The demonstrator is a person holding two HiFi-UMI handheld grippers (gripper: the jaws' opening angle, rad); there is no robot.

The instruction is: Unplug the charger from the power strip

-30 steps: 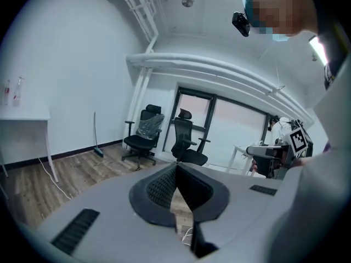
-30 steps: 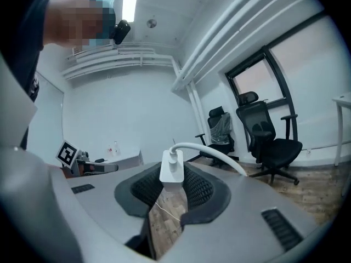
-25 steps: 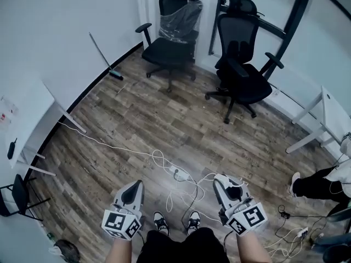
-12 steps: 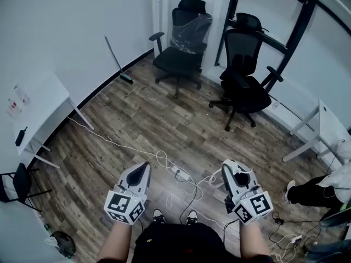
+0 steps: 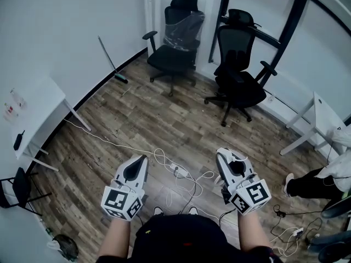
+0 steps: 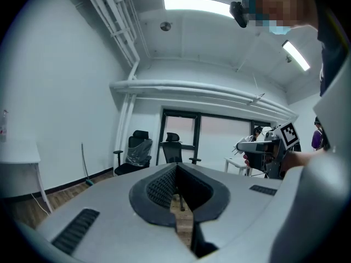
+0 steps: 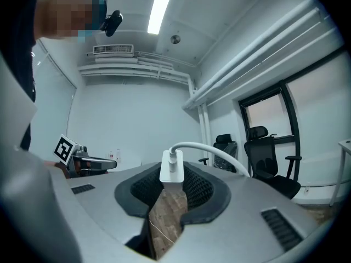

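Observation:
My right gripper (image 7: pixel 171 175) is shut on a small white charger (image 7: pixel 171 167); its white cable (image 7: pixel 214 151) arcs off to the right. In the head view that gripper (image 5: pixel 223 155) is held high above the floor at the right. The white power strip (image 5: pixel 179 172) lies on the wood floor between my hands, among loose white cable loops (image 5: pixel 160 159). The left gripper (image 5: pixel 143 159) hovers to the strip's left, well above it. Its jaws (image 6: pixel 178 198) are shut with nothing between them. Neither gripper touches the strip.
Two black office chairs (image 5: pixel 173 48) (image 5: pixel 236 75) stand at the back. A white desk (image 5: pixel 33 111) is at the left, another (image 5: pixel 321 116) at the right. A broom (image 5: pixel 112 64) leans on the wall. A seated person's leg (image 5: pixel 312 182) and more cables (image 5: pixel 290 234) are at the right.
Both grippers have risen from near the floor, the right one carrying the charger. The power strip and cables stay on the floor.

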